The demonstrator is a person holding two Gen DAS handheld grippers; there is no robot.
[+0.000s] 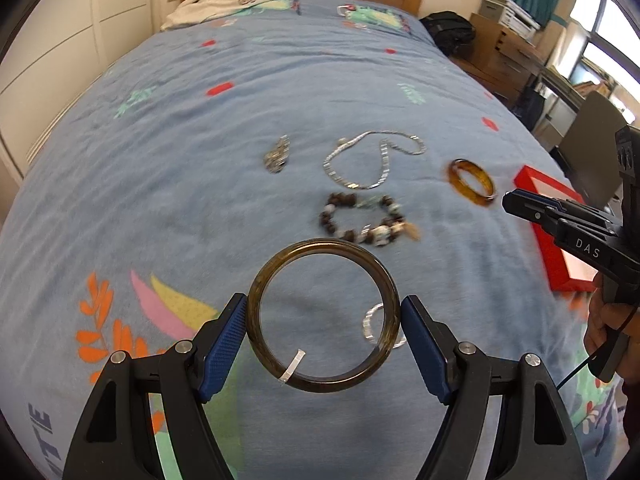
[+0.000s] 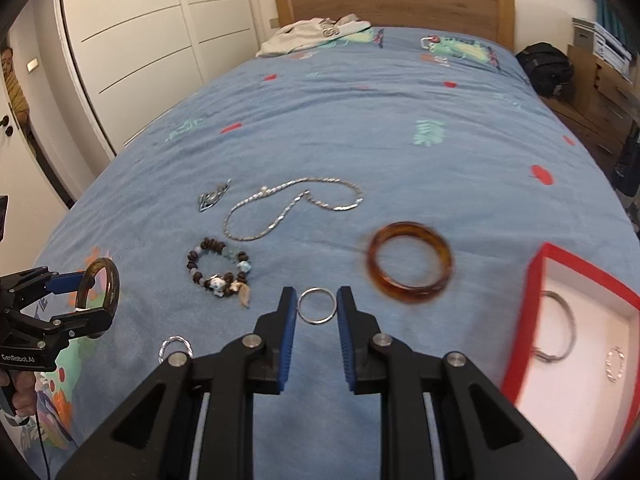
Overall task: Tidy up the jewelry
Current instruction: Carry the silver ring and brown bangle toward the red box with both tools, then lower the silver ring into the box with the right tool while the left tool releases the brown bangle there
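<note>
- The dark bangle [image 1: 323,314], low in the left-wrist frame, sits clamped across its width by the left tool [image 1: 323,322], held above the bed [image 1: 280,92], likely for carrying to the box.
- The thin silver ring [image 2: 317,305] is pinched between the narrowed pads of the right tool [image 2: 317,308], at lower centre.
- The red-rimmed box [image 2: 532,320], lower right, already holds two pieces.
- An amber bangle [image 2: 410,261], beaded bracelet [image 2: 220,272] and chain necklace [image 2: 292,208] lie loose mid-frame, unsorted.

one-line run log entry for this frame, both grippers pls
left gripper: shut on dark bangle | right gripper: shut on silver ring | both lifted off bed | red box: two pieces inside
</note>
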